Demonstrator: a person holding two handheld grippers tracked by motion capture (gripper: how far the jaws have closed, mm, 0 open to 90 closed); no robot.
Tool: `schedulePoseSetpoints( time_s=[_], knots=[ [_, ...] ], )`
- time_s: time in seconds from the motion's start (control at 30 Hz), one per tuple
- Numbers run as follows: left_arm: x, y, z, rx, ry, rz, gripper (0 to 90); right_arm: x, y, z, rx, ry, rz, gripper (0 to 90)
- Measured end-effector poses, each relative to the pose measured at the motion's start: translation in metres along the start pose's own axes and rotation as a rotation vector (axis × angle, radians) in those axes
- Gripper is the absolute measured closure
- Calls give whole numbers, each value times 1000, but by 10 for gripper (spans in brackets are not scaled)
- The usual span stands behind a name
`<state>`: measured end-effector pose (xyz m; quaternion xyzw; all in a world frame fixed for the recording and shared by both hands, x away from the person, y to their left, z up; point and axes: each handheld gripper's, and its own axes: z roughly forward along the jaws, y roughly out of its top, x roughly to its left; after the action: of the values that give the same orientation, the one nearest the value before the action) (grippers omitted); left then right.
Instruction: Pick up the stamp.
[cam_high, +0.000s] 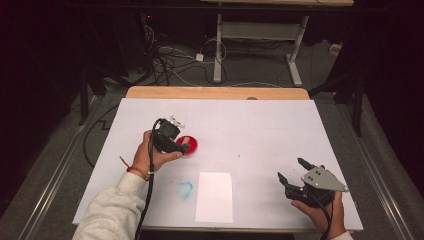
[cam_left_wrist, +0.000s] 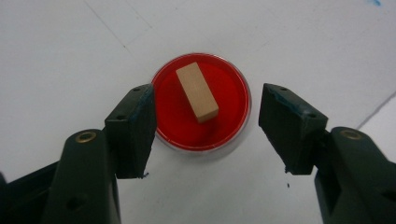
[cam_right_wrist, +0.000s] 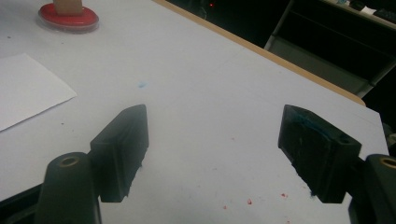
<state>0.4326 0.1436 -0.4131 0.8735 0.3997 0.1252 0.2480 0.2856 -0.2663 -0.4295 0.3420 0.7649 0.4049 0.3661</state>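
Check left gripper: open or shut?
Open. The left gripper has its jaws spread wide on either side of the red dish, touching nothing.

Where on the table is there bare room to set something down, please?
The widest free patch runs from the red dish to the table's far and right edges. Another lies between the white paper and the right gripper. It is crowded near the left gripper, which hovers open over the dish and its wooden block.

red round dish (cam_left_wrist: 201, 102): shallow, clear-rimmed, flat on the white desk (cam_left_wrist: 56, 70), left of centre | wooden block (cam_left_wrist: 196, 92): small, tan, rectangular, lying flat inside the dish, set diagonally, about centred | white paper sheet (cam_high: 214, 196): flat, near front edge, apart from dish
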Motion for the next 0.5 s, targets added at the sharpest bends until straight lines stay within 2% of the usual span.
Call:
schedulePoseSetpoints(
  time_s=[0.03, 0.1, 0.13, 0.17, 0.23, 0.27, 0.33, 0.5],
  knots=[
    [3, 7, 7, 43, -1, -5, 398, 0, 0, 0, -1, -1, -4, 250],
    [4, 10, 10, 58, 3, -15, 414, 0, 0, -1, -1, -1, -5, 250],
    [6, 13, 12, 75, 4, -23, 424, 0, 0, -1, -3, -2, -7, 250],
    [7, 16, 15, 97, -2, -31, 473, 1, 1, -1, -2, -4, -11, 250],
    [9, 21, 21, 133, 7, -41, 492, 1, 1, -1, -1, -3, -11, 249],
    [9, 23, 23, 150, 5, -48, 543, 2, 1, -1, 4, -6, -14, 252],
    [10, 28, 30, 181, -6, -65, 552, 3, 1, -1, 10, -3, -28, 257],
    [9, 31, 38, 212, -11, -65, 619, 3, 1, 1, 23, -3, -32, 268]
  ],
)
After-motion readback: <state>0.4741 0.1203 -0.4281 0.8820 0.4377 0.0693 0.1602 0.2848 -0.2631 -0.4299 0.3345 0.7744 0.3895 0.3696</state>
